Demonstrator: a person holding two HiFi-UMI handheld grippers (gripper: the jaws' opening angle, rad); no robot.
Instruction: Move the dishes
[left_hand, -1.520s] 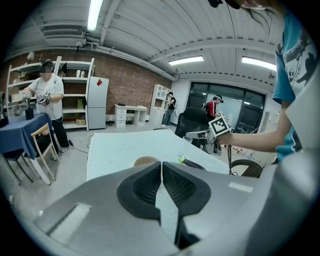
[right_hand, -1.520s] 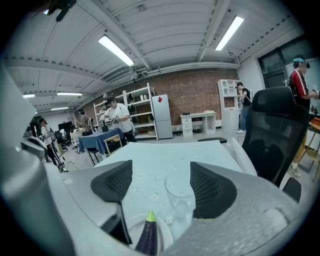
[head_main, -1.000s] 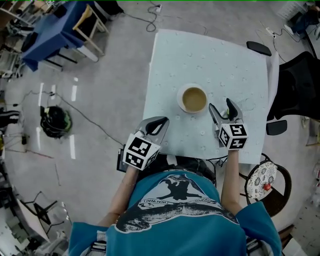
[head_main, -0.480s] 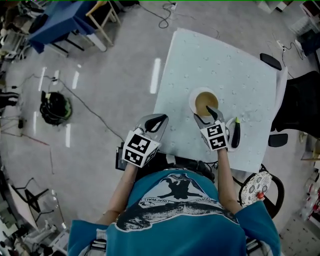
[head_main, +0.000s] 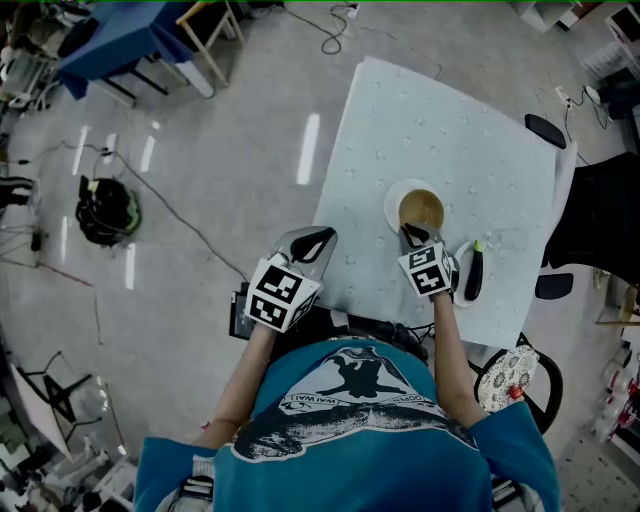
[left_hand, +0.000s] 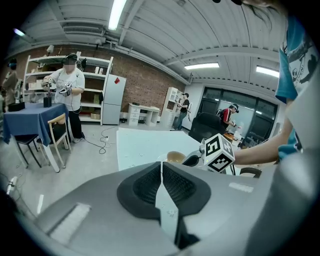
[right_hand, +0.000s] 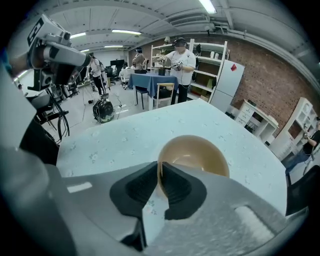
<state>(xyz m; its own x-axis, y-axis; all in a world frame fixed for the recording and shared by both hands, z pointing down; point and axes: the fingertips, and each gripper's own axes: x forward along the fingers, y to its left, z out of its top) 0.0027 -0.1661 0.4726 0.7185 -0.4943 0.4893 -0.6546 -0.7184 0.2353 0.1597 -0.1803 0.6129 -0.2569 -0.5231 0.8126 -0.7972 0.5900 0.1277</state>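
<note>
- The room is a workshop with a grey floor, cables trailing across it, and shelves along a brick wall.
- A pale table fills the upper right of the head view, with its near edge just in front of the person.
- The left gripper hangs off the table's near left corner, over the floor. Its jaws are pressed together on nothing.
- The right gripper has closed on the near rim of the bowl, pinching that thin edge between its pads.
- The bowl is toward the table's near side. It is tan inside and looks empty.
- The hold is on one edge only, so a lift would likely tip the bowl, and it could slip out and drop.
- A dark oblong thing lies just beside the right gripper and could be knocked.
</note>
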